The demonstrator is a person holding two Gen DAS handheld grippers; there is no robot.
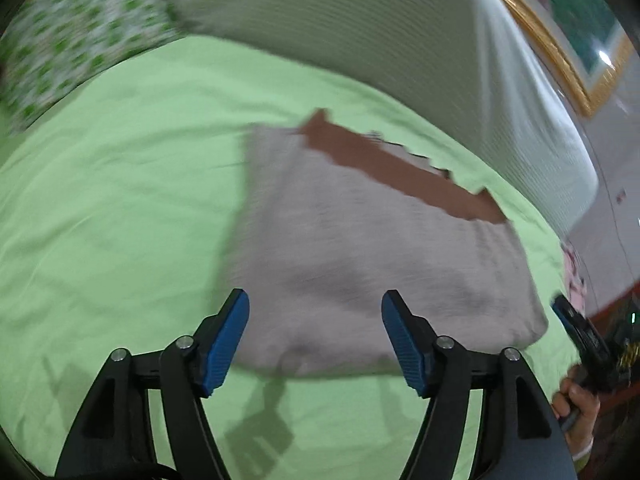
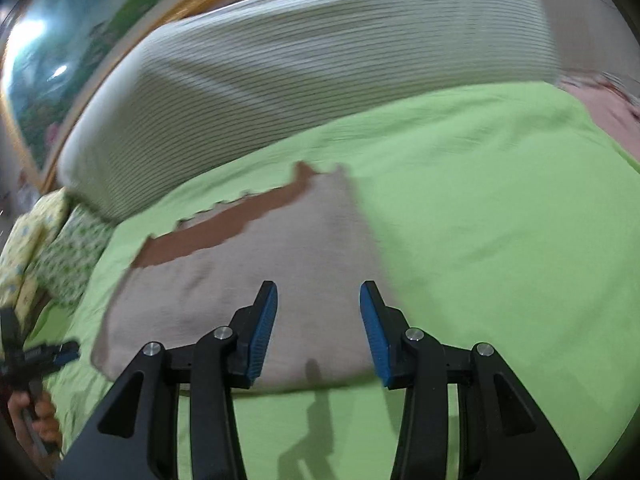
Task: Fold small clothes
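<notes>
A folded grey garment [image 1: 360, 248] with a brown band [image 1: 400, 172] along its far edge lies flat on the green bedsheet [image 1: 120, 200]. My left gripper [image 1: 316, 340] hovers over the garment's near edge, open, with nothing between its blue pads. In the right wrist view the same grey garment [image 2: 256, 264] and brown band [image 2: 224, 228] lie ahead. My right gripper [image 2: 318, 332] is above the garment's near right corner, open and holding nothing. The right gripper [image 1: 580, 336] also shows at the far right of the left wrist view, held by a hand. Both views are motion-blurred.
A large white striped pillow [image 1: 360, 40] lies behind the garment, and a green-patterned pillow [image 1: 72, 48] sits at the far left. A gold-framed picture [image 2: 52, 60] hangs beyond the bed. Pink fabric [image 2: 608, 112] lies at the right edge of the right wrist view.
</notes>
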